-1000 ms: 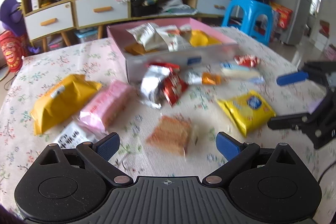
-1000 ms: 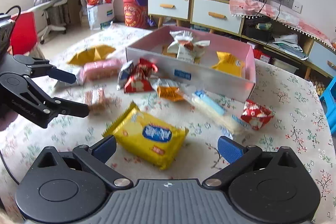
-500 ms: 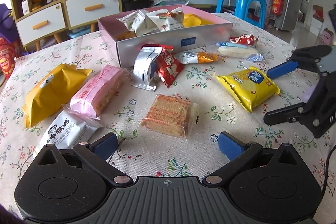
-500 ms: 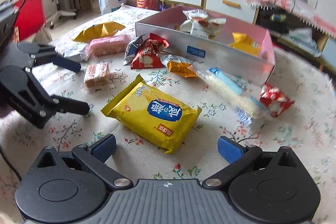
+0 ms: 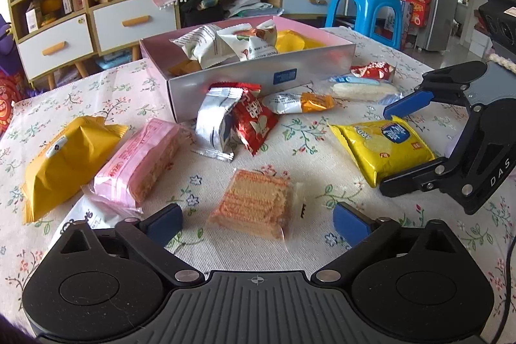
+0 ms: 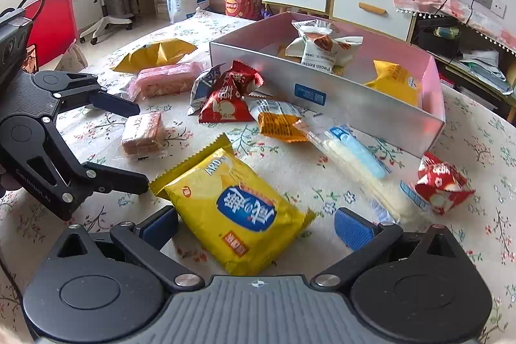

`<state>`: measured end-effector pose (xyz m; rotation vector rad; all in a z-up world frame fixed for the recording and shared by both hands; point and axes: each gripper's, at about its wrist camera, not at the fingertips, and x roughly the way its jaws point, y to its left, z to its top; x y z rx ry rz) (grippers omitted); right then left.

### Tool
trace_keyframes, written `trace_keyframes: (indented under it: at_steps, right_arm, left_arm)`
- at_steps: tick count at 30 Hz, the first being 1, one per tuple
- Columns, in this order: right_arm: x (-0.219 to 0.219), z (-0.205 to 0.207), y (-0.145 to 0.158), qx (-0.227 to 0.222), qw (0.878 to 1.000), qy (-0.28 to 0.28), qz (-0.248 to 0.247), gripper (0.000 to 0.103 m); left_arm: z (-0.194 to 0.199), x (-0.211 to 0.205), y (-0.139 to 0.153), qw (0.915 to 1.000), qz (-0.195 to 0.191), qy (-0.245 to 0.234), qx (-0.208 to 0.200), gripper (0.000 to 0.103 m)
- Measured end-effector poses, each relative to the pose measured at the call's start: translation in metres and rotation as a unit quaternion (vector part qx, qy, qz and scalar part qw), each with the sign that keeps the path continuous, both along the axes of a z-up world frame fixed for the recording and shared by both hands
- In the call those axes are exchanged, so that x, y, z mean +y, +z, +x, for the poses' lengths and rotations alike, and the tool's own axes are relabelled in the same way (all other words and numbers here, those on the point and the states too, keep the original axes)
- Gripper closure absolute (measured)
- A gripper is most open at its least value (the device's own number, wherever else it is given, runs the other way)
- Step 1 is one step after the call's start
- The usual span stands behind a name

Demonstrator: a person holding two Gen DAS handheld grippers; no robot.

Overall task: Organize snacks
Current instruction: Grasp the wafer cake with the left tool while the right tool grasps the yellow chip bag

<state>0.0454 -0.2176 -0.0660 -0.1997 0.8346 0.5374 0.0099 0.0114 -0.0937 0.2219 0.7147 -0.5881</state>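
Note:
A pink-lined box [image 5: 225,79] holds several snack packs at the table's far side. My left gripper [image 5: 256,220] is open, its fingers either side of a clear-wrapped wafer pack [image 5: 253,203] lying on the cloth. My right gripper [image 6: 256,226] is open around the near end of a yellow cracker bag [image 6: 235,208], which lies flat. Each gripper shows in the other's view: the right gripper [image 5: 388,147] straddles the yellow bag [image 5: 383,147], and the left gripper [image 6: 129,144] straddles the wafer pack [image 6: 142,132].
Loose on the flowered cloth: an orange-yellow bag [image 5: 64,163], a pink wafer pack [image 5: 142,163], silver [image 5: 214,124] and red [image 5: 254,118] packets, an orange packet [image 5: 300,102], a long white-blue pack [image 6: 354,163], a small red packet [image 6: 440,186]. Cabinets and a blue stool [image 5: 364,12] stand behind.
Both grippers moved forward and lower. The left gripper closed in on the wafer pack, and the right gripper came over the yellow bag. Both stayed open; no snack moved.

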Motion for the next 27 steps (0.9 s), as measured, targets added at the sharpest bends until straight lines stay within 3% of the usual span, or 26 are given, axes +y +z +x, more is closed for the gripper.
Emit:
trace_keyframes:
  at_steps: [7, 13, 18, 23, 27]
  right_arm:
    - [0.010, 0.008, 0.002, -0.002, 1.000, -0.004, -0.014, 0.010]
    - [0.021, 0.007, 0.004, -0.022, 0.999, 0.006, -0.033, 0.016]
    - [0.031, 0.004, 0.006, -0.024, 0.999, 0.024, -0.031, 0.040]
    - [0.041, 0.000, 0.010, -0.025, 0.998, 0.041, -0.034, 0.061]
    - [0.045, 0.000, 0.013, -0.020, 0.998, 0.041, -0.041, 0.063]
  left_arm:
    - [0.006, 0.000, 0.004, 0.9998, -0.004, 0.019, -0.001, 0.025]
    - [0.007, 0.000, 0.008, 0.9997, -0.003, 0.025, -0.002, 0.051]
    - [0.009, 0.001, 0.010, 0.9995, 0.000, 0.032, 0.002, 0.060]
    - [0.010, 0.002, 0.011, 0.9993, 0.002, 0.036, 0.009, 0.062]
    - [0.011, 0.000, 0.013, 0.9990, 0.010, 0.041, 0.013, 0.063]
